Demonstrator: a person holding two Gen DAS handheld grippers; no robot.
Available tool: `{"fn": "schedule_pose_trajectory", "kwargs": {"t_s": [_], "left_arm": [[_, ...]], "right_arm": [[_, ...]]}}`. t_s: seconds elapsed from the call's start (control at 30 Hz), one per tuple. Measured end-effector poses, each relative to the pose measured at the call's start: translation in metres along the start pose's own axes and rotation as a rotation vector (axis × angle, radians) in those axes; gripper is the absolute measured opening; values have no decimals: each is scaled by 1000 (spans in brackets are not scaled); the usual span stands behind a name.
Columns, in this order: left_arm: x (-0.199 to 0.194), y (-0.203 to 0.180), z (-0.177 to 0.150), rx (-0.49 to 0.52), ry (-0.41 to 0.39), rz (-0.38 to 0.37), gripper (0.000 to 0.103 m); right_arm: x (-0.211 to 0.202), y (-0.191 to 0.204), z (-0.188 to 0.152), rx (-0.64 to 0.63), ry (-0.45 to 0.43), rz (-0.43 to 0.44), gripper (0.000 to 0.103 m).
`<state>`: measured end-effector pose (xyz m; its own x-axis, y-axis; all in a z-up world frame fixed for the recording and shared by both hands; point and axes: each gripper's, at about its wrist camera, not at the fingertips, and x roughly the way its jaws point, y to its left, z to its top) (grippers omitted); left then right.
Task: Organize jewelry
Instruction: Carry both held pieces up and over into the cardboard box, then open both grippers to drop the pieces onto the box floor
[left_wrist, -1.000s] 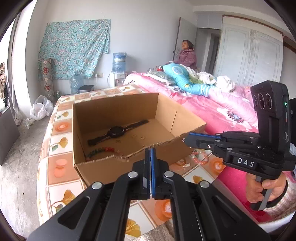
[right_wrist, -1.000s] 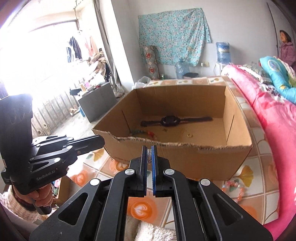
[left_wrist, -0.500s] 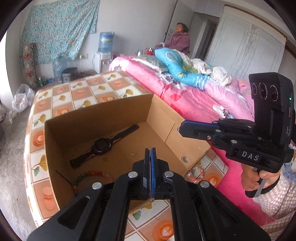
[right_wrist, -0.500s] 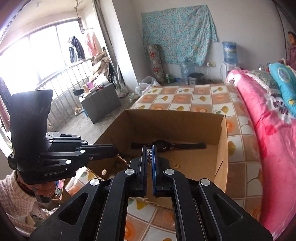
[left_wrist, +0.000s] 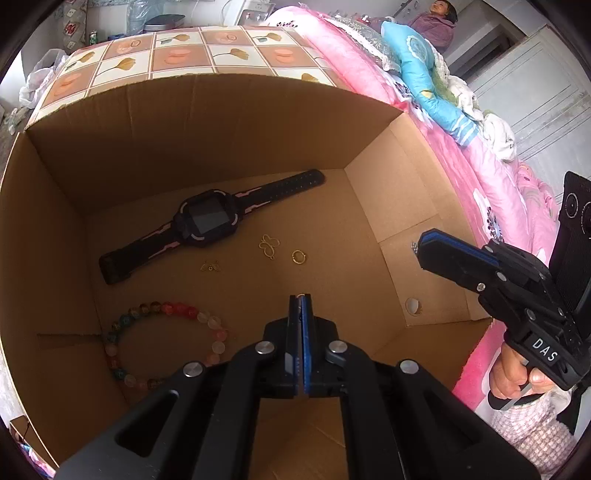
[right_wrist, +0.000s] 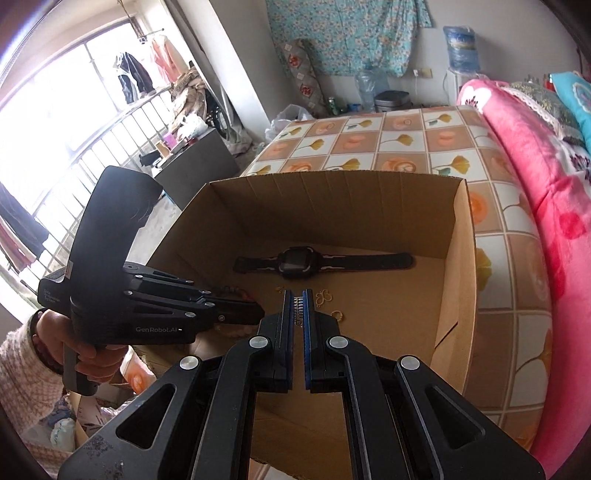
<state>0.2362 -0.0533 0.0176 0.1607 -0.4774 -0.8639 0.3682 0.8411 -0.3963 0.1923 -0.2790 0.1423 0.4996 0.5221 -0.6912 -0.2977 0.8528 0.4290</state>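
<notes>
Left wrist view now looks steeply down into the cardboard box (left_wrist: 229, 122), where a second ago it saw the box from outside, over its near wall. I have brought both grippers forward and down over the open top, so the reaching part looks finished and I judge the picking or sorting is about to start.

Going left to right across the box floor: the bead bracelet (left_wrist: 162, 341) lies in the near left corner, the black watch (left_wrist: 207, 223) stretches diagonally toward the far wall, a tiny gold charm (left_wrist: 211, 266) sits just in front of it, then a gold butterfly-shaped piece (left_wrist: 269, 246), then a gold ring (left_wrist: 298, 256) near the middle. The left gripper (left_wrist: 300, 297) hangs above the floor with its jaws pressed together and nothing between them. The right gripper (left_wrist: 419, 248) reaches in over the right wall, jaws closed too; something small and pale shows at its tip, and I cannot tell what.

The right wrist view shows what the left misses: the hand (right_wrist: 79, 347) gripping the left tool, the patterned mattress cover (right_wrist: 402, 142) carrying the box, and a toothed metal strip between the right gripper's (right_wrist: 298, 295) pads. It hides the bracelet behind the left tool.
</notes>
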Motion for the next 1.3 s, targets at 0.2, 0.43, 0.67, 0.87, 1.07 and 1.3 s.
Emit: {"fn": "schedule_pose_trajectory", "kwargs": {"t_s": [0.2, 0.43, 0.67, 0.87, 1.07, 1.3], "left_arm": [[-2, 5, 1, -15, -1, 5, 1], [1, 5, 4, -18, 19, 23, 24], [-8, 12, 4, -49, 7, 29, 32], [-35, 11, -6, -24, -102, 90, 39], [-59, 7, -17, 29, -190, 148, 44], [-73, 8, -24, 63, -232, 176, 45]], "right_arm": [[10, -2, 3, -1, 35, 4, 3], [14, 1, 10, 4, 49, 12, 3], [18, 2, 13, 13, 63, 43, 3], [45, 3, 23, 65, 171, 128, 3], [87, 8, 33, 116, 320, 154, 3], [113, 17, 41, 111, 399, 101, 7]]}}
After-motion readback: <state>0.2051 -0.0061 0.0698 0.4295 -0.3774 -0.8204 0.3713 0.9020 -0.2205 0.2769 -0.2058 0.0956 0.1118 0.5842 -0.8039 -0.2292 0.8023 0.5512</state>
